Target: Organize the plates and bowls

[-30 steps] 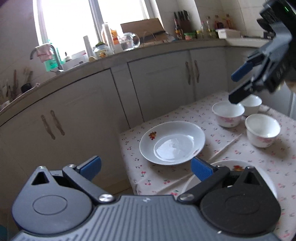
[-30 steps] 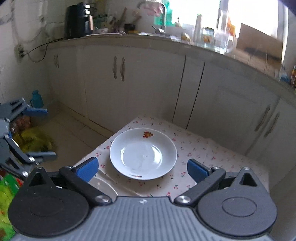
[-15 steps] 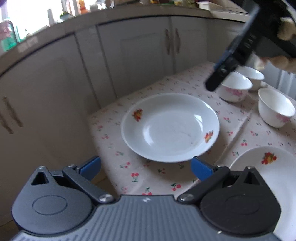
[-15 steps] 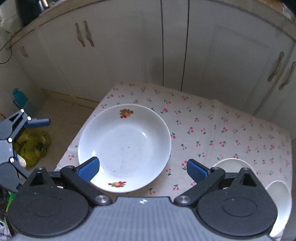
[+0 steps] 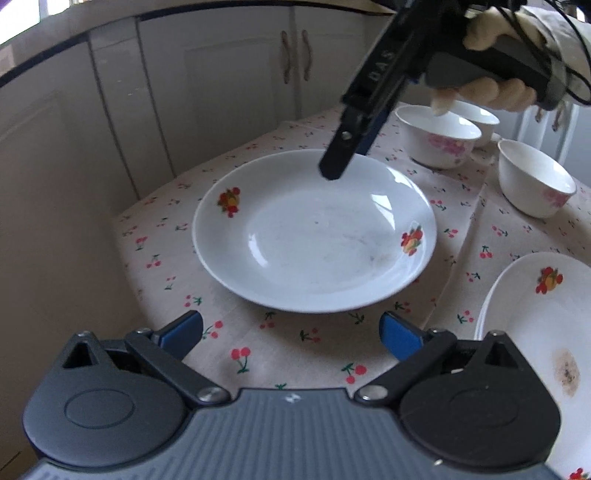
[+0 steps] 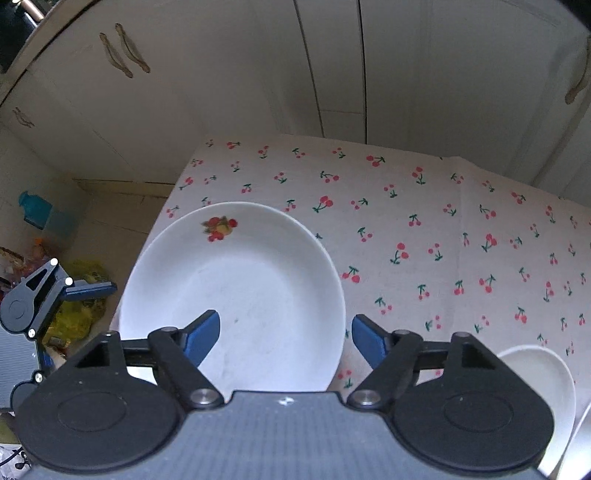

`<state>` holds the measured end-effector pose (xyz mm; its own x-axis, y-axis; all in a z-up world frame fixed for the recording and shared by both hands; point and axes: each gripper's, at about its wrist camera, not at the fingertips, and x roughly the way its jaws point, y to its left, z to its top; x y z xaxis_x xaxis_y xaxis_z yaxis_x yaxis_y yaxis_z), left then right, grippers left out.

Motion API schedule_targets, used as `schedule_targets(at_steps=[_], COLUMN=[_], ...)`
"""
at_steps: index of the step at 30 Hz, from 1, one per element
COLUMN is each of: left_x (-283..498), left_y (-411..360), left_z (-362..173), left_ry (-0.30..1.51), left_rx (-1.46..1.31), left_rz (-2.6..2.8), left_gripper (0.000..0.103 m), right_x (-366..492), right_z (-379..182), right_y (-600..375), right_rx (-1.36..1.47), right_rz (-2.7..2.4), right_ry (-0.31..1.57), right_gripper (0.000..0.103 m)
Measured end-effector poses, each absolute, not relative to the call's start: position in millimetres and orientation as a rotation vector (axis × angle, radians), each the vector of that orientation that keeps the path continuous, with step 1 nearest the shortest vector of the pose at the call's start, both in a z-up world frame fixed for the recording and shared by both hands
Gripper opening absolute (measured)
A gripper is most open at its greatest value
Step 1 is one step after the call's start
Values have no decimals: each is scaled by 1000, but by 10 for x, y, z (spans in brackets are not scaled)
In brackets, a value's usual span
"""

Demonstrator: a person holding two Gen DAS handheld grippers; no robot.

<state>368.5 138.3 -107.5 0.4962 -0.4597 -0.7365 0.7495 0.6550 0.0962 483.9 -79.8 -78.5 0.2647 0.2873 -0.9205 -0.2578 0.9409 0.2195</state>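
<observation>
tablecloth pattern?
Cream tablecloth printed with small red cherries on green stems; clearest in the right wrist view.

Cherry-print cloth table cover (image 6: 424, 221) over the table. Cream cabinet doors (image 6: 221, 74) with curved handles behind. Teal plastic bottle (image 6: 35, 210) and yellow bag (image 6: 79, 314) on the floor.

Showing black linkage arms, blue pads, silver pivot screws on left gripper (image 5: 290, 328); bearing white lettering on right gripper (image 5: 334, 166); wearing pale sleeve (image 5: 554, 33), black cables trailing.
</observation>
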Motion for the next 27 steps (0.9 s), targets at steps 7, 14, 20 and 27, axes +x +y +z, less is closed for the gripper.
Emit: schedule_targets(at_steps=[7, 14, 20, 27], left_x=[3813, 3879, 3898, 3900], left_y=[1334, 1285, 1275, 1259], left_z=[-1163, -1191, -1209, -1187], left_ry=[743, 740, 733, 749], left_rx=[431, 413, 405, 408], left_rz=[-818, -879, -905, -895], left_gripper=[96, 96, 96, 96], right_x=[4931, 4984, 5037, 5002], right_z=[-894, -1005, -1039, -997], right_y=[-838, -827, -873, -832], right_rx=[57, 83, 137, 108], right_rz=[380, 411, 425, 427], right_ry=[1275, 1292, 1301, 1285], right_gripper=[79, 74, 74, 74])
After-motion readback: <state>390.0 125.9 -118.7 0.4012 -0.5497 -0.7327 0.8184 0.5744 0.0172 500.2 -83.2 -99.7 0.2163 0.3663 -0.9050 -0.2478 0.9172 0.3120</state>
